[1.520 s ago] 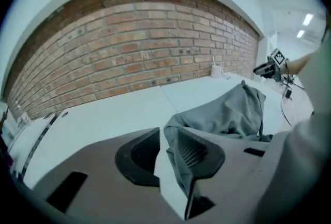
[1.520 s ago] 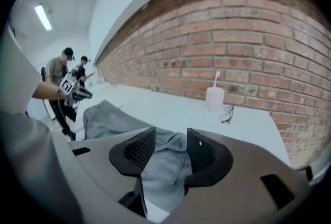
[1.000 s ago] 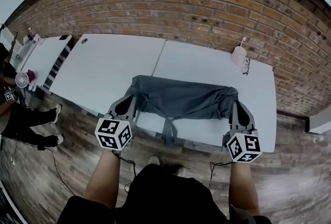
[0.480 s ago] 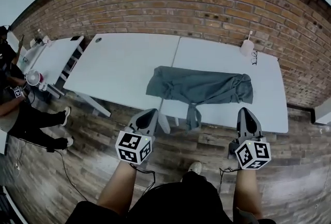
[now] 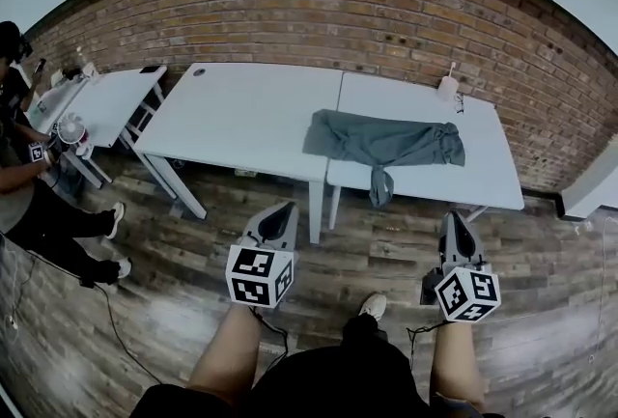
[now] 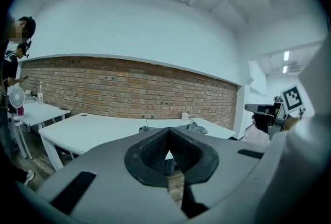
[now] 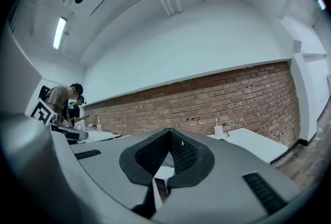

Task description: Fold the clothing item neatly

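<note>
A grey garment lies bunched and creased across the right-hand white table, its long side along the near edge, with one narrow strip drooping over that edge toward the wooden floor. The person stands well apart from the table, and both tools point level toward it. The left gripper and right gripper each have their jaws pressed together, with nothing between them. The cloth looks light, limp and thin, likely to sag, slide on the smooth tabletop and bunch again if dragged. By this reading, the soundest hold is a firm pinch on its two outer ends or corners, one per gripper, keeping the fabric taut between them. A small bottle and a pair of glasses sit near the far edge, beside the brick wall.
</note>
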{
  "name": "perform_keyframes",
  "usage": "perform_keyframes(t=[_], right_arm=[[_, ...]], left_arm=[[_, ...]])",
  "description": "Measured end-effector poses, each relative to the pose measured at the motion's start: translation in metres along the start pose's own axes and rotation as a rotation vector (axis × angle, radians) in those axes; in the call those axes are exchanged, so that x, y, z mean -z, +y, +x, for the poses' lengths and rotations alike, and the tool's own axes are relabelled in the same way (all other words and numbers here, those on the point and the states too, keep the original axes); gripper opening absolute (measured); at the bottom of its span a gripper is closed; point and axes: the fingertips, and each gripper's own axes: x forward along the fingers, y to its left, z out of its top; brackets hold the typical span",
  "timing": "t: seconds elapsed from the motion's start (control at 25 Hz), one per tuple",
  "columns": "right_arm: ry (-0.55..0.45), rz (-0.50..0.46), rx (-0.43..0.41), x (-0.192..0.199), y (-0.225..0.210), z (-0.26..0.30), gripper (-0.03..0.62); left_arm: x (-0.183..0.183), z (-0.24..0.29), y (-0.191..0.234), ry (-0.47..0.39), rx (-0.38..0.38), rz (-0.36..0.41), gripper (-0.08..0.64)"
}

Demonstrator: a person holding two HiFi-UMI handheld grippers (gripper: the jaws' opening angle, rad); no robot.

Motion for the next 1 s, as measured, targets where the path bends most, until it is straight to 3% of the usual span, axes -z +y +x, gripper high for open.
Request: perform_keyframes(t=[0.24, 0.48, 0.72, 1.0], right_arm=[[-0.002, 0.007, 0.03, -0.013, 0.024, -0.041, 0.002], [0.022, -0.057, -0.016, -0.006, 0.039, -0.057, 0.0], [0.03, -0.061, -0.073, -0.01, 0.019, -0.092, -0.001], [0.018, -0.074, -0.076, -0.016, -0.003, -0.124, 0.0]], left_arm=[[0.006, -0.045, -0.013, 0.002, -0.01, 0.004, -0.002], [0.004, -0.07, -0.031, -0.004, -0.034, 0.003, -0.002], [0.005, -0.084, -0.089, -0.021, -0.028, 0.018, -0.002], [0.004, -0.086, -0.13, -0.021, -0.028, 0.045, -0.002]])
